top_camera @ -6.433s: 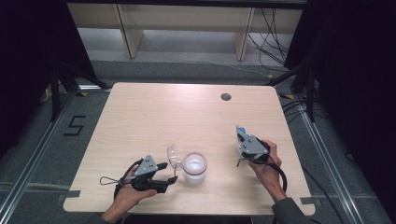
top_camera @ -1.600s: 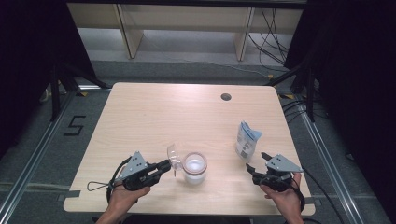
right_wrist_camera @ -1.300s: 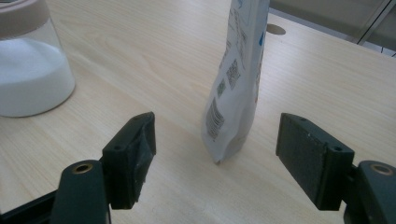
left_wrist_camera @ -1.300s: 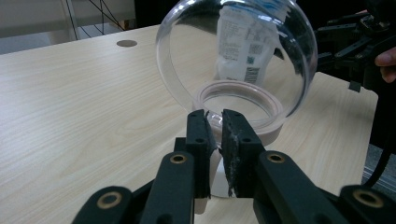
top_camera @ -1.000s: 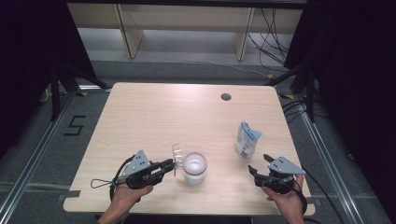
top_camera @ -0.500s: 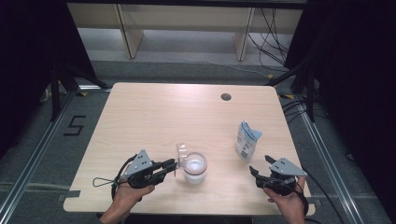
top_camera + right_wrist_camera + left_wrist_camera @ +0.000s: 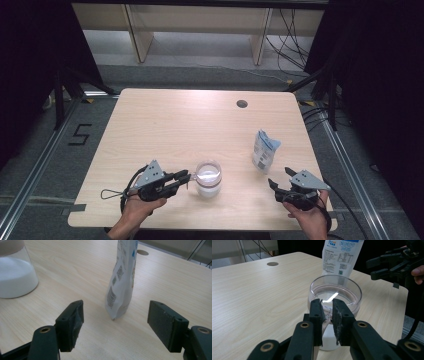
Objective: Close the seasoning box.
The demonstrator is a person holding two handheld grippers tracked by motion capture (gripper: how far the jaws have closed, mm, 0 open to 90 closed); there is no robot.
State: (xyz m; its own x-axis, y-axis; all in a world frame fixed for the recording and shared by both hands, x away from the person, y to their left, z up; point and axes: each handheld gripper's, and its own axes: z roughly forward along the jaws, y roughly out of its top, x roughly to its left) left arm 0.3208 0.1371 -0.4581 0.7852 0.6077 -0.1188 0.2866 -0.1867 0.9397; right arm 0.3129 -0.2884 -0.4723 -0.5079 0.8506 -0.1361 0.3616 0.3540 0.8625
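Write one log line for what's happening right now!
left tool: jaws just opening, clear plastic lid handle between | clear glass jar of white powder: lid on | right tool: open, facing white pouch

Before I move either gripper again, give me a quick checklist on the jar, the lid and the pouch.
1. Clear lid sits on the jar: ok, it lies over the rim.
2. Left gripper let go of the lid tab: cannot tell; its jaws have just been opening, tab between them.
3. Jar upright, white powder inside: ok.
4. Pouch standing on the table: ok, apart from the jar.
5. Right gripper open and empty: ok, pouch ahead, untouched.
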